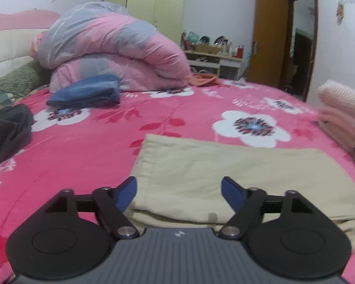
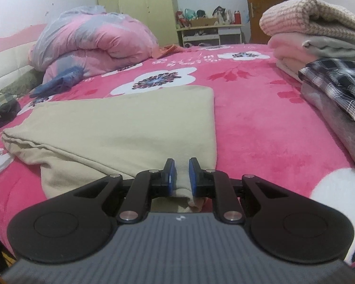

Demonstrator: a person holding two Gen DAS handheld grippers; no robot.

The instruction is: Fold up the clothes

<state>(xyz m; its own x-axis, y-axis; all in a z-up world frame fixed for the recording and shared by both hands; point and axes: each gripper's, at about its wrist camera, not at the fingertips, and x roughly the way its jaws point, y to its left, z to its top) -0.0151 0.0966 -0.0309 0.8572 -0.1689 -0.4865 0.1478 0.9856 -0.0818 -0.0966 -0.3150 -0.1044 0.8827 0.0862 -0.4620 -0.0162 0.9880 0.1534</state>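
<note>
A beige folded garment [image 1: 224, 172] lies flat on the pink flowered bedspread [image 1: 82, 142]. My left gripper [image 1: 178, 189] hangs open over its near edge, blue pads wide apart, nothing between them. In the right wrist view the same beige garment [image 2: 120, 127] stretches away to the left. My right gripper [image 2: 181, 169] is shut on its near right corner, and a fold of the cloth bunches between the blue pads [image 2: 170, 172].
A rolled pink and grey quilt [image 1: 111, 49] sits at the head of the bed, with a folded blue garment [image 1: 87, 92] before it and a dark garment [image 1: 7, 130] at left. A stack of folded clothes [image 2: 324, 54] stands at right. A door [image 1: 267, 35] and shelf [image 1: 213, 59] lie beyond.
</note>
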